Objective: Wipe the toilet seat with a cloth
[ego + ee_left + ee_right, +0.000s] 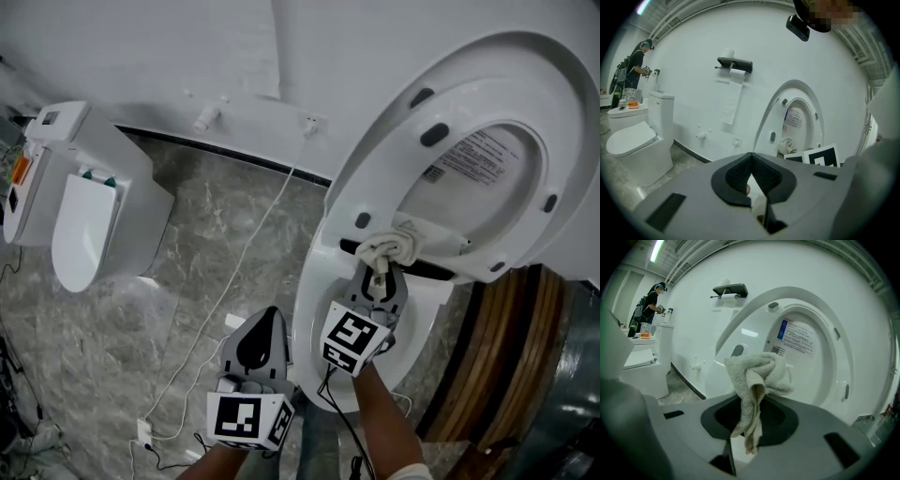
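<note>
The right tool [380, 274] is clamped on a bunched pale cloth [755, 376]. Its jaws pinch the lower folds, while the rest of the cloth bulges out beyond the tips. In the head view the cloth sits at the bottom of the raised toilet seat [394, 155], close to the hinge and above the back of the bowl [314, 309]. It looks to be against the seat, but none of the views shows clearly whether it actually touches. The seat stands upright with its underside and dark bumper pads facing the person, and a printed label [478, 155] on the lid shows through its opening. The left tool [751, 159] has its jaws closed together with nothing between them. It hangs lower and to the left of the right tool, beside the bowl's rim and over the grey marbled floor [187, 281]. A white cord [253, 239] trails across that floor from a wall outlet [313, 122]. A second toilet [84, 216] with its lid down stands well apart on the left. In the left gripper view a paper roll holder [735, 63] is mounted on the white wall, and a person [637, 65] stands far off in the background.
</note>
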Available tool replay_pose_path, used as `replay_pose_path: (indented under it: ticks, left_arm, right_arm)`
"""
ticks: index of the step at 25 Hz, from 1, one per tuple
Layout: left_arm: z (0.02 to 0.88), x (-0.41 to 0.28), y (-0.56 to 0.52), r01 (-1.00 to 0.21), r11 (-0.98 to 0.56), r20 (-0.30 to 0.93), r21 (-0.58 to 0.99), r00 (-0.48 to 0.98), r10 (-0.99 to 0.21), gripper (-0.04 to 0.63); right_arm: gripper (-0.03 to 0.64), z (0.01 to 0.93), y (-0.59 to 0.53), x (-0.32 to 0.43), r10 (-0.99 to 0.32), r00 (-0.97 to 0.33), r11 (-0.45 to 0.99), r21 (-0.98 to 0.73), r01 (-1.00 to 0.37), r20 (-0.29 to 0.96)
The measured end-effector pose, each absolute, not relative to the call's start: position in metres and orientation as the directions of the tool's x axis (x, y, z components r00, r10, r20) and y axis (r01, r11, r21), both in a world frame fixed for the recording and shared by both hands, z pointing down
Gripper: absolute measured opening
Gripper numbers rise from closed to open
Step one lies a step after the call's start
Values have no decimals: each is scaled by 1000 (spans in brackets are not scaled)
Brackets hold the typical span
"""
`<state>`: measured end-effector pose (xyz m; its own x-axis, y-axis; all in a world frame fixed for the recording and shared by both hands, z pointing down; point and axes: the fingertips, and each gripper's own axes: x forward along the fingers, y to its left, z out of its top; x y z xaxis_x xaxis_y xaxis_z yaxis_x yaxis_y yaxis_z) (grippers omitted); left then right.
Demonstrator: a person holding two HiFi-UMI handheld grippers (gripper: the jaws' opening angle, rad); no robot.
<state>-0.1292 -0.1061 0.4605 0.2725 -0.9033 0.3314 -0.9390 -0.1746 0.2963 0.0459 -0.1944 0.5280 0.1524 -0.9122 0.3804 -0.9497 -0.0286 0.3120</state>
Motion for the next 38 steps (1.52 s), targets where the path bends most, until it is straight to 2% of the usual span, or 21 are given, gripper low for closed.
replay_pose_path:
  ticks: [27,34,38]
  left_arm:
    - [446,-146,-116,-937,-163,313,310,262,-913,-6]
    - [440,-147,-120,-934,-163,302,317,263,-916,-6]
    - [436,-149,-123,-934,-164,296,317,262,-919,-6]
  right_arm:
    - [92,503,-208,12,-906,158,-107,149,-983,392]
    - [92,500,-207,11,-897,162,-166,24,-986,411]
    - [92,495,-209,11,-894,173,-186,9,-983,412]
